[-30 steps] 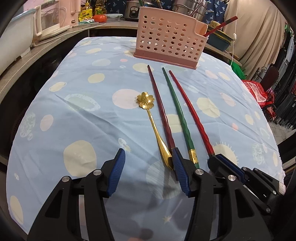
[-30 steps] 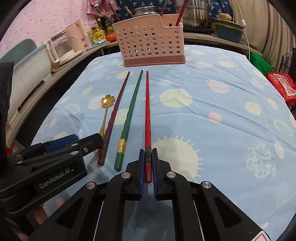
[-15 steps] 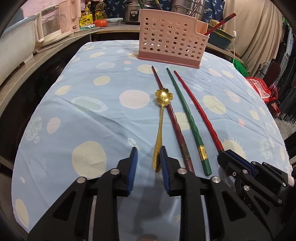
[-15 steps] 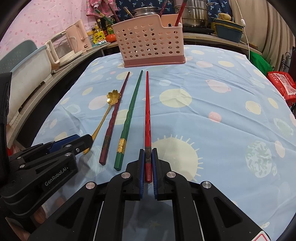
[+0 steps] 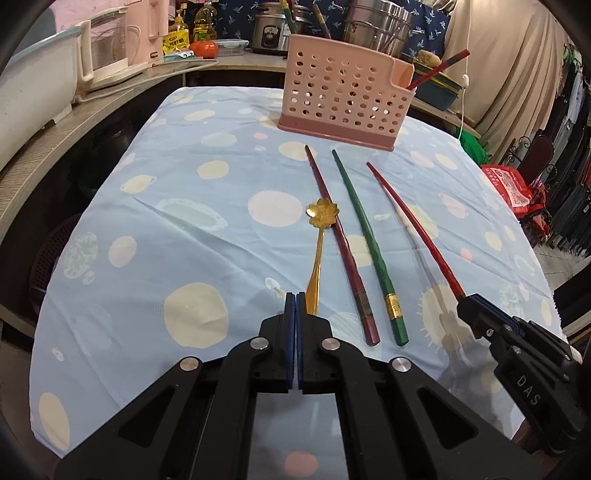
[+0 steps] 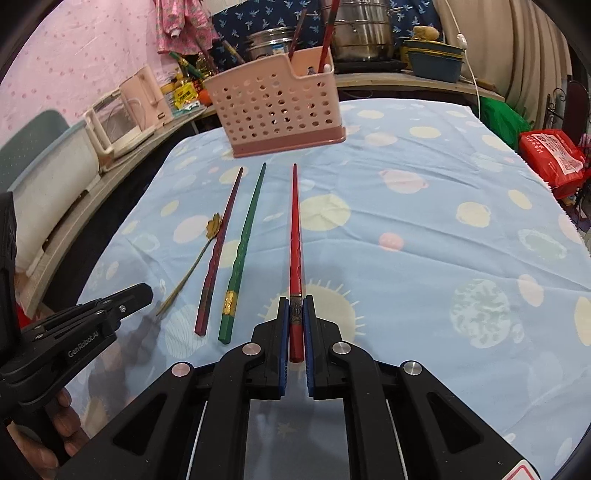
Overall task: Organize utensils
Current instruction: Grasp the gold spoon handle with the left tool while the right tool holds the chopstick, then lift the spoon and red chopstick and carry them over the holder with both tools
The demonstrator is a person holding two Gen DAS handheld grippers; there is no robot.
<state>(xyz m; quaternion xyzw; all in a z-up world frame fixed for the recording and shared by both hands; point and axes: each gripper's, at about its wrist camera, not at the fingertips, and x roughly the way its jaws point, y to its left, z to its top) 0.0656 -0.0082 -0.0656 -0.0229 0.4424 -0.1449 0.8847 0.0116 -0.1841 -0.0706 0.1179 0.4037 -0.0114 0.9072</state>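
A pink perforated basket [image 5: 340, 96] [image 6: 277, 107] stands at the far end of the blue dotted tablecloth. In front of it lie a gold flower spoon [image 5: 323, 214] [image 6: 214, 229], a dark red chopstick [image 5: 343, 251] [image 6: 219, 243] and a green chopstick [image 5: 369, 243] [image 6: 243, 243]. My right gripper [image 6: 295, 306] [image 5: 465, 301] is shut on the near end of a red chopstick [image 6: 295, 236] [image 5: 417, 229], which hangs slightly above the cloth. My left gripper [image 5: 295, 299] [image 6: 146, 291] is shut, pad against pad. The spoon's handle runs just right of its fingers, not between them.
More chopsticks stand in the basket. A counter with a pink kettle [image 5: 110, 48] and a white tub [image 5: 33, 92] runs along the left. Steel pots [image 6: 358, 33] sit behind the basket. A red bag [image 6: 550, 158] lies past the table's right edge.
The left jaws went from wide open around the spoon's handle to fully shut, with the handle now outside them on the right. The right gripper raised the red chopstick and drew it away from the green one.
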